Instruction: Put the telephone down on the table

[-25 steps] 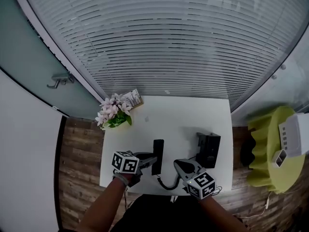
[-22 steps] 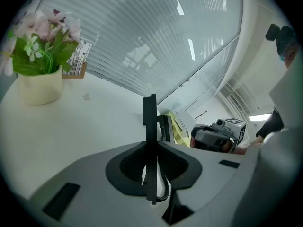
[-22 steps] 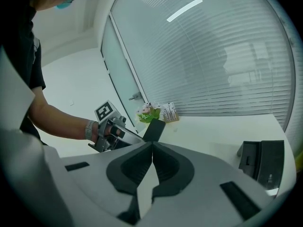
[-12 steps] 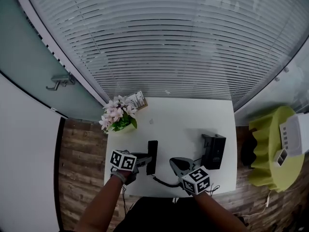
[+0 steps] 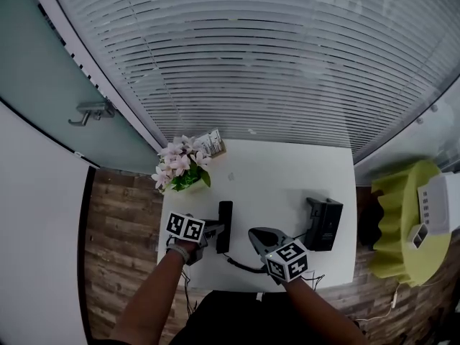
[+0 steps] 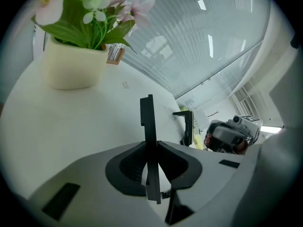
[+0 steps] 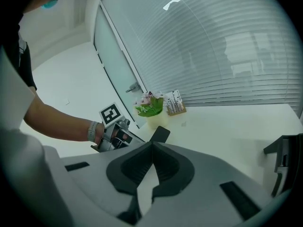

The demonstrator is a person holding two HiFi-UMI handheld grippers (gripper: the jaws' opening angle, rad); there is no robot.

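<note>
- Door handle (image 5: 90, 111) way off to the left, on the frosted glass, nowhere near the table.
- Flowers (image 5: 180, 165), pink ones, in a cream pot (image 6: 73, 65) at the far left corner of the white tabletop (image 5: 280, 175). A little printed card (image 5: 214, 142) stands just beyond them, right on that corner.
- Left gripper (image 5: 215, 232) is over the left edge, about halfway toward the front. Its jaws are clamped on the handset (image 6: 148, 117), pads pressed on both flat sides, so only a thin gap's worth of opening.
- The black handset is gripped near its lower end and stands on its narrow edge, long side pointing at the far edge. It sits by the left edge of the tabletop, between the flowers and the front edge. Honestly can't tell if it's touching the tabletop or just above it.
- Cord (image 5: 244, 267) runs from the handset's near end and curls right along the front edge.
- Right gripper (image 7: 152, 143) is at the front edge around the middle, near the handset but apart from it. Its jaw tips meet, with nothing between them.
- Base (image 5: 325, 223), black, sits by the right edge, well apart from the handset.
- Off the table on the right there's a yellow-green stool (image 5: 392, 225) with white boxes (image 5: 435, 207) on top.
</note>
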